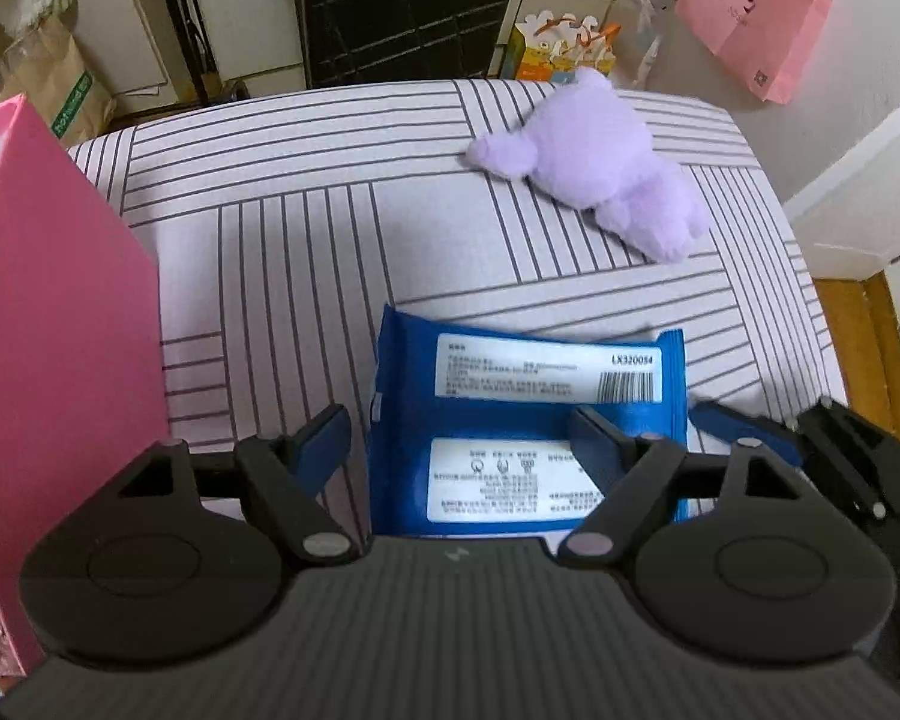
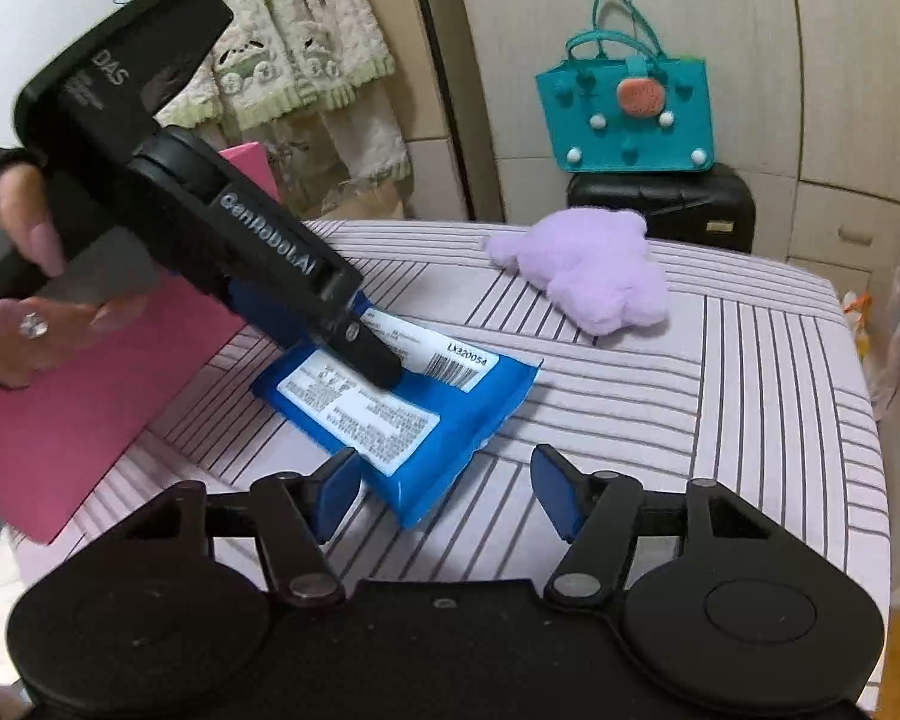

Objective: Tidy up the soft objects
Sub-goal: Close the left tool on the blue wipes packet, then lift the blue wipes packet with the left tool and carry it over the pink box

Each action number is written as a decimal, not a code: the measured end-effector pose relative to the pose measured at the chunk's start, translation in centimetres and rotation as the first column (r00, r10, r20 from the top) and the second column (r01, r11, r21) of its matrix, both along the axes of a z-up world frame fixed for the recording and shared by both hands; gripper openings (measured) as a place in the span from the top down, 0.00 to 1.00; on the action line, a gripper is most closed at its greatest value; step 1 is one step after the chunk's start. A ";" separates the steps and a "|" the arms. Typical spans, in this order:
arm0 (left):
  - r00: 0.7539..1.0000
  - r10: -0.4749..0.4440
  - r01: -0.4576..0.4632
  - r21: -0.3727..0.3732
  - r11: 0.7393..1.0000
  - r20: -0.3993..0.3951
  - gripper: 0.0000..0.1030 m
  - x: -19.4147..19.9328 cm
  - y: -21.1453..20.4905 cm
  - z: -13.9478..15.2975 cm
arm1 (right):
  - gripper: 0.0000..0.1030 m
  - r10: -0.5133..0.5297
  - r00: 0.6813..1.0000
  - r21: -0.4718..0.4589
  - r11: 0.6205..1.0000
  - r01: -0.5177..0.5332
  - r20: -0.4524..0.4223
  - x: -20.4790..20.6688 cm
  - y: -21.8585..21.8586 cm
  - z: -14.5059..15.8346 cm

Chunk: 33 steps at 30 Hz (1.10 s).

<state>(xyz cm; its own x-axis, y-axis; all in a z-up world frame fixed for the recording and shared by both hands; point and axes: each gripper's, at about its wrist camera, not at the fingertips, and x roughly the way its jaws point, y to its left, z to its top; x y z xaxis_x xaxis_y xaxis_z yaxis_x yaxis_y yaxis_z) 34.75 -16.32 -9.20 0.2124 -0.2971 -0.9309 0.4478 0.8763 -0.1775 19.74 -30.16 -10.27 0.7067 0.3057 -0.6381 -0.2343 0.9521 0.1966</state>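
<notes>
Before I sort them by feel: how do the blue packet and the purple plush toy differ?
The blue packet is flat, glossy and labelled; the purple plush toy is puffy, fuzzy and unmarked. The packet lies near, the toy farther back. Both rest on the striped sheet.

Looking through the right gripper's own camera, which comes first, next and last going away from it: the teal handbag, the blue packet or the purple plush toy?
1. Blue packet: on the striped bed, its corner just ahead of the right gripper.
2. Purple plush toy: farther back on the bed, to the right.
3. Teal handbag: beyond the bed, atop a black suitcase.
</notes>
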 end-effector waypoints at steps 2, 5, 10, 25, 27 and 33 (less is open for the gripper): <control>1.000 0.010 -0.010 0.003 1.000 0.003 0.22 -0.2 -0.1 0.0 | 0.33 -0.008 1.000 -0.011 1.000 0.008 0.005 0.2 0.6 -0.1; 1.000 -0.001 0.001 -0.014 1.000 0.005 0.40 -0.8 -0.3 0.2 | 0.46 -0.025 1.000 0.013 1.000 0.025 0.013 0.3 0.8 -0.3; 0.999 -0.051 0.051 -0.021 0.998 0.012 0.52 -1.6 -0.4 0.7 | 0.62 -0.058 0.998 0.080 0.995 0.058 0.007 0.4 0.9 -0.5; 0.989 -0.097 0.110 -0.115 0.987 0.116 0.56 -9.3 2.4 4.3 | 0.54 -0.083 0.997 0.124 0.989 0.082 0.002 -2.5 0.6 1.5; 0.984 -0.106 0.124 -0.126 0.984 0.141 0.56 -10.6 3.0 5.0 | 0.51 -0.073 0.997 0.124 0.990 0.072 0.004 -3.4 0.9 2.2; 0.977 -0.123 0.156 -0.190 0.969 0.174 0.56 -14.3 5.4 6.9 | 0.47 -0.061 0.998 0.120 0.991 0.060 0.006 -6.4 1.8 4.2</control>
<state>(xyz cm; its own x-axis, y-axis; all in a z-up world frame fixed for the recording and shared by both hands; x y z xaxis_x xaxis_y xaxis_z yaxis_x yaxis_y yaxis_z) 20.44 -10.95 -2.31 0.2964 -0.5120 -0.8062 0.5998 0.7567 -0.2601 13.34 -28.35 -6.03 0.7322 0.3357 -0.5926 -0.1794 0.9344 0.3077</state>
